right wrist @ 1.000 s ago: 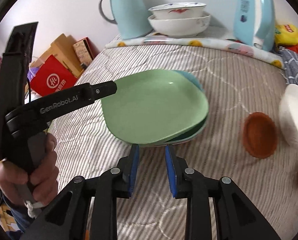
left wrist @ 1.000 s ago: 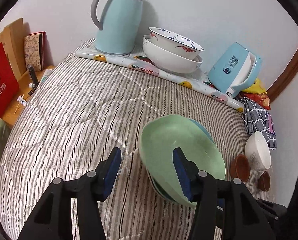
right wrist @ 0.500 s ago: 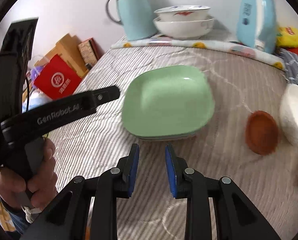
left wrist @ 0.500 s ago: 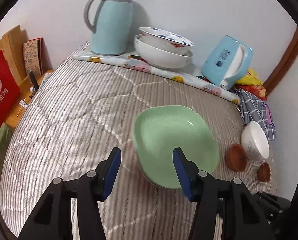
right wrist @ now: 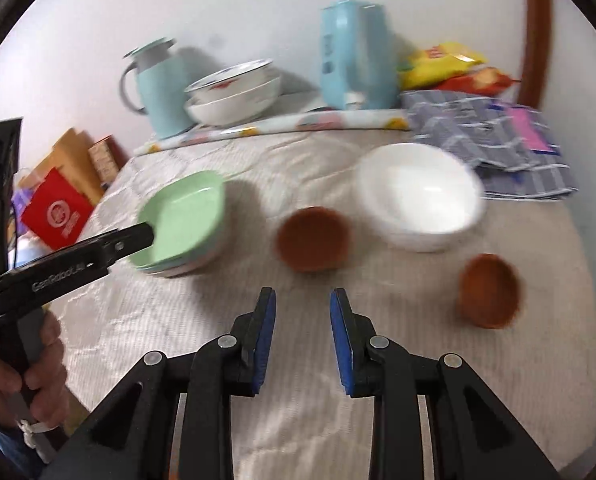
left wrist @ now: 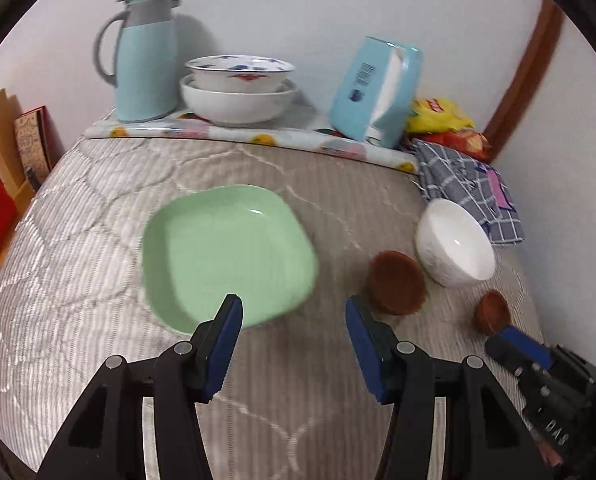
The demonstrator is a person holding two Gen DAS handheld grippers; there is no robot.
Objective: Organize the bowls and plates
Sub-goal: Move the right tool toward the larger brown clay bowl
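A green square plate (left wrist: 226, 252) tops a stack of plates (right wrist: 182, 224) on the striped quilt. My left gripper (left wrist: 294, 322) is open and empty, just short of the plate's near edge. My right gripper (right wrist: 303, 312) is open and empty, in front of a brown bowl (right wrist: 312, 238). A white bowl (right wrist: 418, 200) and a smaller brown bowl (right wrist: 490, 290) lie to the right. They also show in the left wrist view: brown bowl (left wrist: 396, 288), white bowl (left wrist: 454, 242), small brown bowl (left wrist: 493, 312). Two stacked white bowls (left wrist: 238, 94) stand at the back.
A pale blue thermos jug (left wrist: 144, 60) and a blue tissue box (left wrist: 374, 92) stand at the back wall. Snack bags (right wrist: 450, 68) and a checked cloth (right wrist: 494, 140) lie at the back right. A red bag (right wrist: 56, 214) and boxes sit off the left edge.
The green plate has come to rest flat on the stack. My left gripper has drawn back and swung right. My right gripper has opened wider and turned right, facing the bowls.
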